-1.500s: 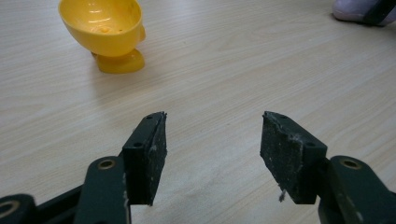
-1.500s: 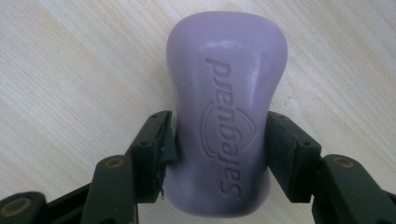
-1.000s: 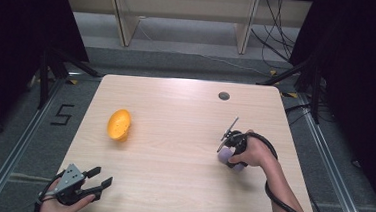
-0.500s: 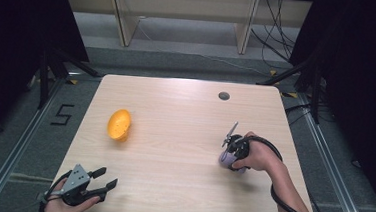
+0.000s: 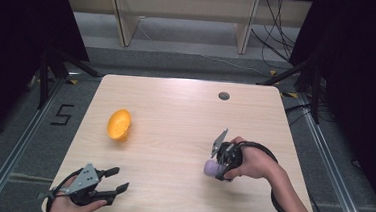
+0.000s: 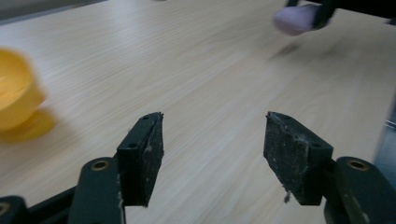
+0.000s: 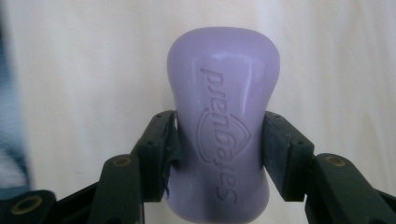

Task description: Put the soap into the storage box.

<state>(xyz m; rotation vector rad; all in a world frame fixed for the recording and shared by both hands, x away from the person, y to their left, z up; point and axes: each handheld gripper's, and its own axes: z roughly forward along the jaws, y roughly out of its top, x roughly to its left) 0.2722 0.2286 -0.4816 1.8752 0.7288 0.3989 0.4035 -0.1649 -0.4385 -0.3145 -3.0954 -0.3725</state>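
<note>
High view, right gripper [image 5: 215, 167] over the table's [image 5: 175, 110] right side, jaws clamped on a purple soap bar [image 5: 211, 167], left gripper [image 5: 116, 178] near the front edge, jaws just opened, nothing between them, yellow bowl [image 5: 119, 125] well apart.

Worktop [image 5: 175, 110] is mostly bare wood – wide open lane across the middle and far half. Obstacles: yellow bowl [image 5: 119, 125] on its side, left of centre, and the right hand-held gripper [image 5: 218, 164] with its purple soap bar [image 5: 212, 167] right of centre – well apart. Small round hole [image 5: 224, 95] near the far edge. Left hand-held gripper [image 5: 115, 180] at the near-left edge, bare wood ahead of it.
</note>
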